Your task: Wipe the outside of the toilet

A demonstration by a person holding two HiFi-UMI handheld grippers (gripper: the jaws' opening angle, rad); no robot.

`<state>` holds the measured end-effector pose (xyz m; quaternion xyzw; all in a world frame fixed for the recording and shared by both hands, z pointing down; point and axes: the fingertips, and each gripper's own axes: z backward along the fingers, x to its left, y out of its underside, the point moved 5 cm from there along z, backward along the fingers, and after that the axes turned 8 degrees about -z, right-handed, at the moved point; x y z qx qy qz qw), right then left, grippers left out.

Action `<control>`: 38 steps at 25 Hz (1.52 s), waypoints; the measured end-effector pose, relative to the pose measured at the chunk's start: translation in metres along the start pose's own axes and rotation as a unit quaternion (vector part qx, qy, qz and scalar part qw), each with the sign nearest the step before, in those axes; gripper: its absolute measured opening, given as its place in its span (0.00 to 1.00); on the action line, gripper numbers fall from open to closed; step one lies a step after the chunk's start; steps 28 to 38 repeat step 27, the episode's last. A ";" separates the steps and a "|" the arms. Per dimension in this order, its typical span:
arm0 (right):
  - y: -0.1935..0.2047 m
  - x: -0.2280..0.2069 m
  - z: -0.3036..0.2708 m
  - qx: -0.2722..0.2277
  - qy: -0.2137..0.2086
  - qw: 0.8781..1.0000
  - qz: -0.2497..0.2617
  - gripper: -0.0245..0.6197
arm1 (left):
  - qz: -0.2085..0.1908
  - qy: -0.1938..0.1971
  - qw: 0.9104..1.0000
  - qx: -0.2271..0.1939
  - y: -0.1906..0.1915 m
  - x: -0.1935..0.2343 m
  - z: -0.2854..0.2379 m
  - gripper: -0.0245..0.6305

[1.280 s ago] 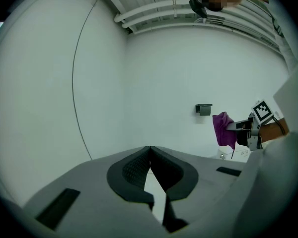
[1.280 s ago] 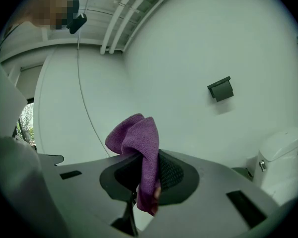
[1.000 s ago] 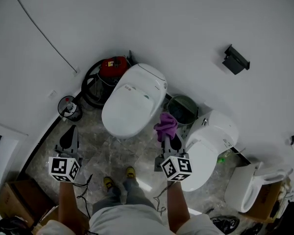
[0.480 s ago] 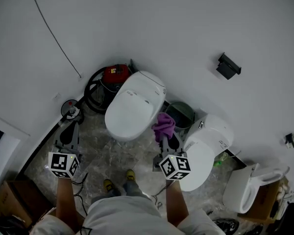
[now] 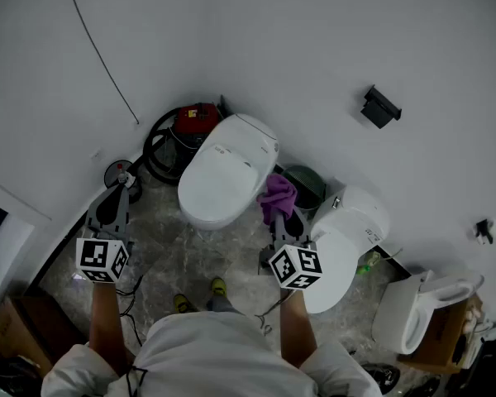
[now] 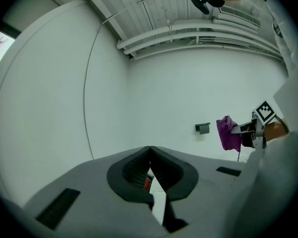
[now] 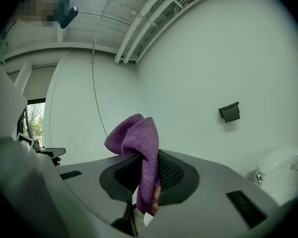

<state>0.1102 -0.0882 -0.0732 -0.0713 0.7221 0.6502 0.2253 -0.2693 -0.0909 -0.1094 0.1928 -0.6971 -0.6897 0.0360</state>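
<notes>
My right tool (image 5: 281,220) is clamped on a purple cloth (image 5: 279,195). In the right gripper view the cloth (image 7: 139,150) sits pinched between the jaws, bunched above them with a tail hanging below. My left tool (image 5: 114,198) is closed with its jaw tips meeting, nothing between them, as the left gripper view shows (image 6: 150,148). It is held out to the left, apart from the toilet (image 5: 223,172).

The white toilet stands against the wall, lid down, in front of me on the marble floor (image 5: 190,259). From the head view the cloth is just beside the toilet's right side, between it and a green bin (image 5: 307,182); I cannot tell if it touches. A red vacuum (image 5: 195,118) sits behind the toilet on the left. A second toilet (image 5: 351,234) is to the right of my right tool. A black holder (image 5: 379,106) is on the wall.
</notes>
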 end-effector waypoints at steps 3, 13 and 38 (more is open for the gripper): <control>-0.001 0.003 0.006 -0.002 0.004 1.000 0.009 0.14 | -0.002 0.003 1.000 -0.003 -0.001 -0.001 0.002 0.06; 0.002 0.014 0.021 -0.009 0.018 1.000 0.016 0.14 | 0.000 0.025 1.000 -0.017 -0.003 -0.004 0.010 0.06; 0.017 0.033 0.054 -0.018 0.033 0.999 0.011 0.14 | 0.002 0.039 0.999 -0.024 0.007 -0.004 0.040 0.06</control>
